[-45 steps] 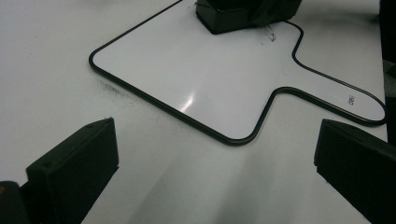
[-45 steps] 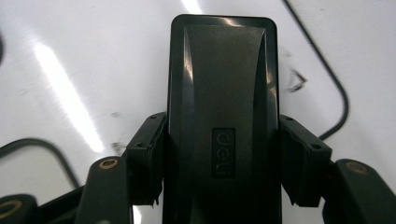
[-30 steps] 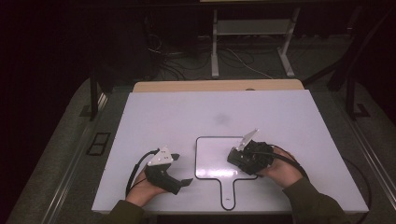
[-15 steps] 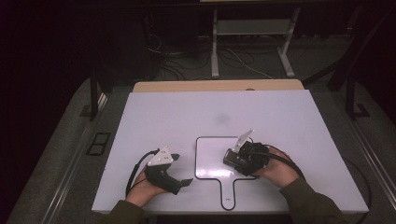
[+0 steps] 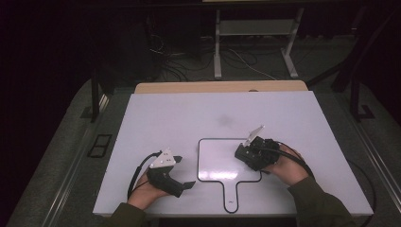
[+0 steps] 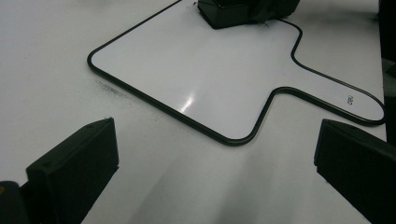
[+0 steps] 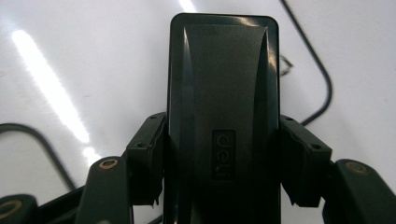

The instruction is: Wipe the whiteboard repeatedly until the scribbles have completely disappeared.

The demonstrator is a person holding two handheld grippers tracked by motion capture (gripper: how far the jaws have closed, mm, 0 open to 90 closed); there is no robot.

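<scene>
A paddle-shaped whiteboard (image 5: 215, 163) with a thin black rim lies flat near the table's front edge, its handle toward the person. My right gripper (image 5: 245, 154) is shut on a black block eraser (image 5: 240, 152), which rests on the board's right part. In the right gripper view the eraser (image 7: 223, 84) sits upright between the two pads, label showing, over the white board surface. My left gripper (image 5: 183, 171) rests on the table just left of the board, open and holding nothing. In the left gripper view the board (image 6: 201, 60) lies ahead between the wide jaws, and the eraser (image 6: 229, 11) is at the top.
The white tabletop (image 5: 189, 118) stretches behind and to both sides of the board. A wooden strip (image 5: 217, 87) runs along its far edge. Beyond it are metal stand legs (image 5: 217, 52) and loose cables on the dark floor.
The right gripper slid the eraser a little to the left on the board, then back to the right. The left gripper stayed where it was.
</scene>
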